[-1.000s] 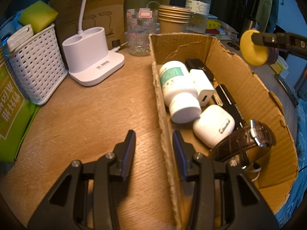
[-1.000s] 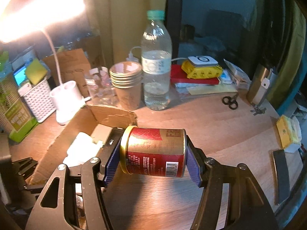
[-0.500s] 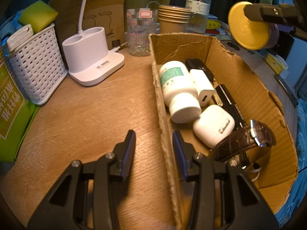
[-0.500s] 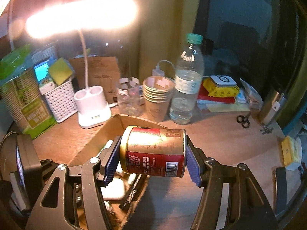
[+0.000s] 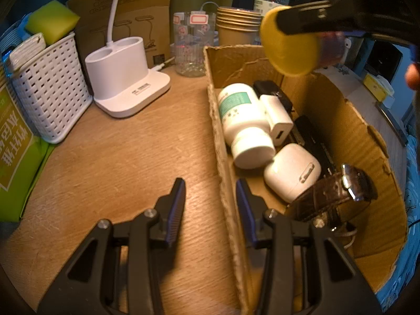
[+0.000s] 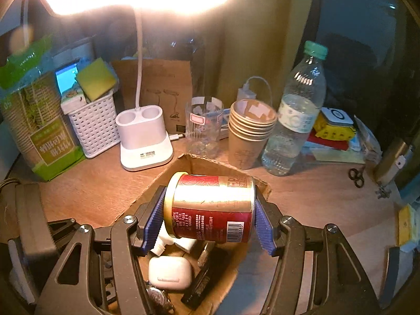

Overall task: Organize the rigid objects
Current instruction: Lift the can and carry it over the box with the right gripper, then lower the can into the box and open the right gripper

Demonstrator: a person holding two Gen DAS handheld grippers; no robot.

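Gripping the red-and-gold can [image 6: 210, 207] sideways by its two ends, the right gripper [image 6: 207, 219] hangs above the cardboard box [image 6: 194, 165], at six o'clock in its own view. The left gripper [image 5: 210, 199] straddles the box's near wall with jaws parted, holding nothing. Inside lie a white bottle [image 5: 244, 120], earbud case [image 5: 291, 173] and watch [image 5: 338, 197].

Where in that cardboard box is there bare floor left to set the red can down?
The red can, held by the right gripper, hangs over the cardboard box. Bare floor lies at the far end beyond the white bottle, and along the right wall. The middle is crowded: bottle, charger, earbud case, watch.
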